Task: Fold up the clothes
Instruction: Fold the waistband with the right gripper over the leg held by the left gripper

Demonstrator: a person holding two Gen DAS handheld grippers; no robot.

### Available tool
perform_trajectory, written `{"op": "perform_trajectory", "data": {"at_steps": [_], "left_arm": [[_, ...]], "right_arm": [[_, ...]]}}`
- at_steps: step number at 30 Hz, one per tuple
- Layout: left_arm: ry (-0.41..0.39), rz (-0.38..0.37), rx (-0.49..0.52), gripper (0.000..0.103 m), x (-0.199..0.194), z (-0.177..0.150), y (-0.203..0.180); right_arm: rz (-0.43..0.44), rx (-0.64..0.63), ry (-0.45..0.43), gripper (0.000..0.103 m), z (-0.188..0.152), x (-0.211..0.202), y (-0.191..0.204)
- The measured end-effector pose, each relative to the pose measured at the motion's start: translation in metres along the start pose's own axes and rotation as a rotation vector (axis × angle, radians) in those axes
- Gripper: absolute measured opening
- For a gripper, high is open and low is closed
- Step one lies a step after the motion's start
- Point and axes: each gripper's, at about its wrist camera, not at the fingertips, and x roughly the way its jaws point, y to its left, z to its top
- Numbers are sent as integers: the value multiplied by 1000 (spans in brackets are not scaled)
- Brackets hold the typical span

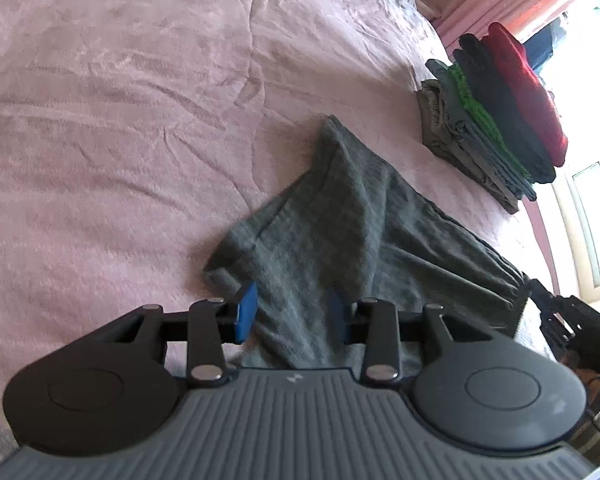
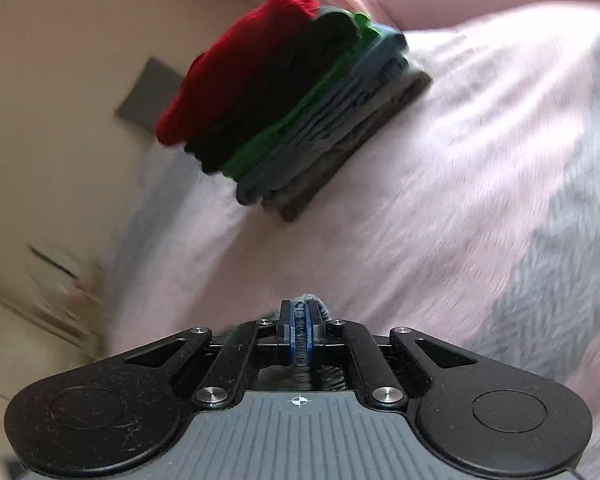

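Left wrist view shows a dark grey-green garment of soft ribbed knit cloth (image 1: 352,216) spread in loose folds on the pink plush bedspread (image 1: 120,120), one narrow end pointing toward the middle of the bed and its gathered edge drawn out toward the bed's right edge. The left gripper (image 1: 292,312) hovers just over the near part of the cloth with its blue-padded jaws apart, holding nothing. At the right edge of that view the gathered edge runs into the black right gripper (image 1: 572,320); from the right wrist view, the right gripper (image 2: 300,322) has its blue pads pressed together on a thin fold of that cloth. Farther along the same edge of the bed stands a stack of folded clothes (image 2: 296,96), red on top, then black, green, blue-grey and brown.
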Motion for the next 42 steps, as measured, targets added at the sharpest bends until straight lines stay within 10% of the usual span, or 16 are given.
{"op": "perform_trajectory", "data": {"at_steps": [3, 7, 17, 19, 22, 42], "left_arm": [[-1, 8, 10, 33, 9, 8, -1], [-2, 3, 45, 33, 13, 18, -5], [-1, -14, 15, 33, 7, 14, -5], [4, -11, 13, 33, 6, 11, -4], [10, -7, 13, 33, 4, 8, -3], [24, 7, 45, 34, 15, 10, 1]], "right_arm": [[-109, 47, 71, 4, 0, 25, -20], [-74, 203, 88, 54, 4, 15, -40], [37, -112, 360, 35, -41, -13, -19], [35, -160, 371, 11, -51, -10, -16], [34, -179, 348, 2, -56, -14, -14], [-141, -74, 296, 2, -54, -20, -26]]}}
